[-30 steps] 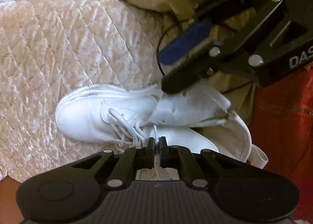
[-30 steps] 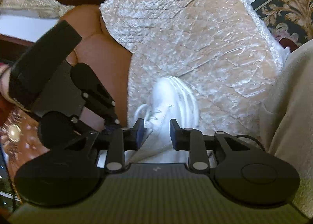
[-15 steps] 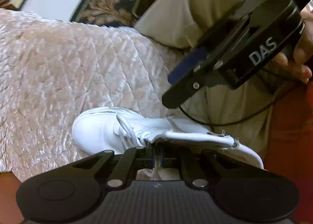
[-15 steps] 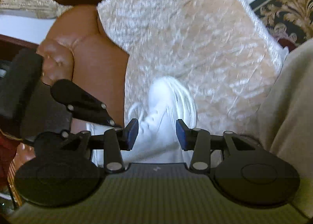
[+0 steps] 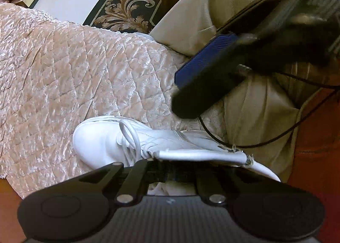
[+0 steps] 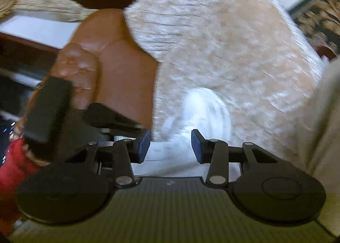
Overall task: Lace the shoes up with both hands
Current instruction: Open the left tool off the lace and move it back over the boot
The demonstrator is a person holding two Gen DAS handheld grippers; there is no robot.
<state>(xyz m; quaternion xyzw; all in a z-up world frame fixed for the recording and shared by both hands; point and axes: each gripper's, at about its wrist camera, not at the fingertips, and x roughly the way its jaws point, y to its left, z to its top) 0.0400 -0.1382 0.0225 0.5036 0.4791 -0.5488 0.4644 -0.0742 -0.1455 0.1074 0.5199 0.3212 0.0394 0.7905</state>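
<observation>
A white shoe (image 5: 102, 136) lies on its side on a quilted pink blanket (image 5: 63, 73), toe to the left. A loop of white lace (image 5: 131, 134) arches over its eyelets. My left gripper (image 5: 170, 168) is just below the shoe's collar edge, shut on the lace, though the pinch itself is dim. One blue-padded finger (image 5: 204, 66) of the right gripper hovers above the shoe's heel end, clear of it. In the right wrist view my right gripper (image 6: 170, 145) is open, with the blurred shoe (image 6: 204, 111) beyond its fingers and nothing pressed between them.
A person's beige trouser leg (image 5: 212, 9) lies to the right of the blanket. A black cable (image 5: 265, 143) curves past the shoe's heel. Red fabric (image 5: 318, 168) fills the right edge. A brown leather seat (image 6: 119, 68) borders the blanket, and patterned carpet (image 5: 131, 0) lies beyond.
The right gripper's jaws have widened and it has lifted off the shoe, up and to the right. The left gripper has tilted and stayed shut; the shoe sits lower in its view.
</observation>
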